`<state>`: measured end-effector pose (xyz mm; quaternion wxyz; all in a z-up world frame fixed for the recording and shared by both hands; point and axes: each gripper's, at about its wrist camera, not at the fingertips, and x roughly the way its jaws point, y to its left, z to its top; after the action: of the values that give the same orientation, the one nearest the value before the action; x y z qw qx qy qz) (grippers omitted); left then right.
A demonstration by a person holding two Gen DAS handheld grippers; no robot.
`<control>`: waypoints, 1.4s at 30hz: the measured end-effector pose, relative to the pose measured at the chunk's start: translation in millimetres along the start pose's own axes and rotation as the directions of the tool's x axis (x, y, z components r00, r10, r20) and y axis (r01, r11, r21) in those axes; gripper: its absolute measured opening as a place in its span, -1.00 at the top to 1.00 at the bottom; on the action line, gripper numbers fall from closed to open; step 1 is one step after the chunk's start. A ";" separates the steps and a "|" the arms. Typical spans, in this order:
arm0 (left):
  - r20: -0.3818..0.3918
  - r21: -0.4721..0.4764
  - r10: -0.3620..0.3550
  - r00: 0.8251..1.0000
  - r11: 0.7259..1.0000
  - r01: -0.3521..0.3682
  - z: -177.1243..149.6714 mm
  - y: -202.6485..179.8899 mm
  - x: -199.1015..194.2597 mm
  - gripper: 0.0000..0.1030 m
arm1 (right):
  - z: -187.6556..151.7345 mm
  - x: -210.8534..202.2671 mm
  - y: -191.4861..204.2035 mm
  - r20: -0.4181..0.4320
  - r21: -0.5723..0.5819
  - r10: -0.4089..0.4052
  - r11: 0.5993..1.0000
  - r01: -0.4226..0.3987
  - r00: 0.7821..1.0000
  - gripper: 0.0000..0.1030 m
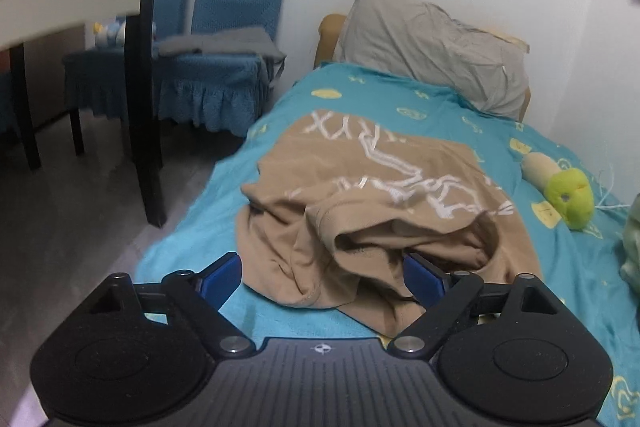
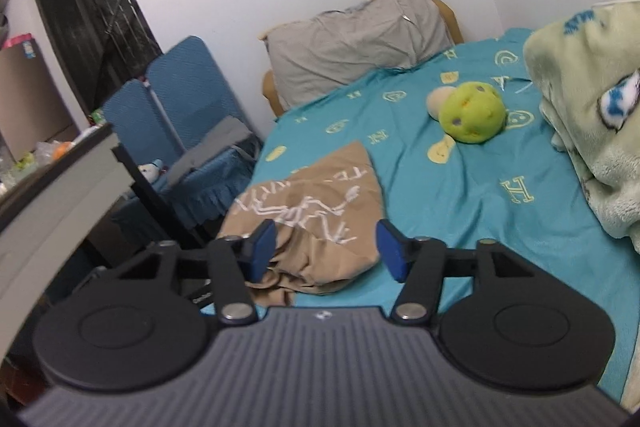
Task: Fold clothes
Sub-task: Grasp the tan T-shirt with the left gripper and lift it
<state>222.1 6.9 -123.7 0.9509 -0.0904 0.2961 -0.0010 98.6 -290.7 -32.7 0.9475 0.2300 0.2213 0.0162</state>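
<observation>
A tan T-shirt (image 1: pixel 360 195) with white print lies crumpled on the teal bedsheet (image 1: pixel 280 115). In the left wrist view my left gripper (image 1: pixel 323 279) hovers low over the shirt's near bunched edge, jaws wide. The cloth sits between the blue pads (image 1: pixel 222 279), and the right pad is tucked against a fold without squeezing it. In the right wrist view the same T-shirt (image 2: pixel 304 211) lies at the bed's left side. My right gripper (image 2: pixel 328 251) stands open around its near corner, the right pad clear of the cloth.
A grey pillow (image 1: pixel 436 55) leans at the head of the bed. A green plush toy (image 2: pixel 472 115) lies on the sheet beyond the shirt, and a pale green blanket (image 2: pixel 592 115) is heaped at the right. Blue-covered chairs (image 1: pixel 224 39) and a dark-legged table (image 1: pixel 148 115) stand left of the bed.
</observation>
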 end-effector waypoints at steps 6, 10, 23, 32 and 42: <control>0.024 -0.020 -0.062 0.998 0.998 0.062 -2.2 1.0 25.8 0.28 | -7.6 43.9 -20.7 -0.054 0.103 0.012 0.995 -0.006 0.998 -0.11; 0.087 -0.046 -0.073 0.994 0.996 0.077 0.0 0.5 10.6 0.86 | -17.1 64.1 -27.9 -0.096 0.122 0.001 0.993 0.011 0.995 -0.11; 0.344 0.128 -0.181 0.921 0.981 0.145 13.5 -19.9 -177.7 0.94 | -30.1 36.9 -3.0 -0.007 -0.031 0.031 0.999 -0.032 0.999 -0.11; 0.380 0.110 -0.279 0.882 0.960 0.256 -2.1 -6.4 -264.3 0.94 | -58.4 -4.1 47.9 -0.107 -0.147 0.180 0.970 -0.195 0.978 -0.12; 0.371 0.064 -0.285 0.884 0.957 0.282 -11.0 10.2 -238.5 0.93 | -105.8 75.0 108.1 -0.246 -0.258 0.124 0.947 -0.189 0.961 -0.13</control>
<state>18.7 28.2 -0.1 0.9798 -0.1274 0.0921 -0.1238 128.7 -138.9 -99.9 0.9346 0.1076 0.3045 0.1490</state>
